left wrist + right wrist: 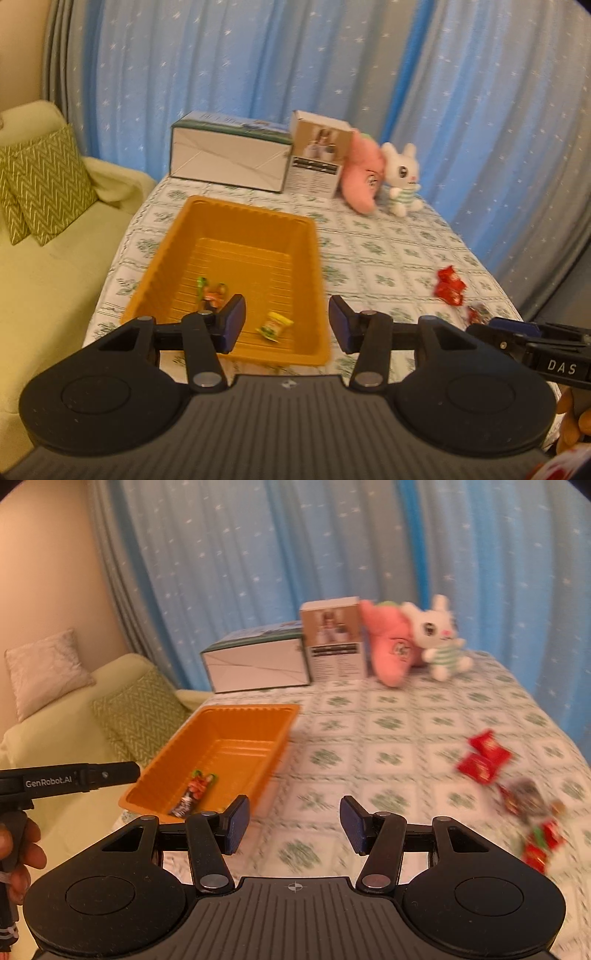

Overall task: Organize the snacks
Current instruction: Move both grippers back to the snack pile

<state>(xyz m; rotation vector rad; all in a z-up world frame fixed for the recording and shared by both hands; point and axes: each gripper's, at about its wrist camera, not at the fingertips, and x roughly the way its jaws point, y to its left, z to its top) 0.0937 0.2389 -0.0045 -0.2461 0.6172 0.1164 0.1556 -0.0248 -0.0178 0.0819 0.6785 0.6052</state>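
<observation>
An orange plastic bin [236, 221] sits on the patterned tablecloth at the left; it also shows in the right wrist view [258, 716]. Inside lie a yellow-green snack packet [275, 325] and a red-and-green wrapped candy [212, 291], also seen from the right [195, 790]. My left gripper [287, 323] is open and empty above the bin's near edge. My right gripper [294, 824] is open and empty over the cloth right of the bin. Red snack packets [448, 290] lie on the cloth at the right [482, 757], with more wrapped candies [535, 830] nearer.
At the table's back stand a white-and-green box [229, 155], a brown-and-white carton [317, 155], a pink plush [364, 177] and a white bunny plush [400, 177]. A pale sofa with a green zigzag cushion [44, 181] is at the left. Blue curtains hang behind.
</observation>
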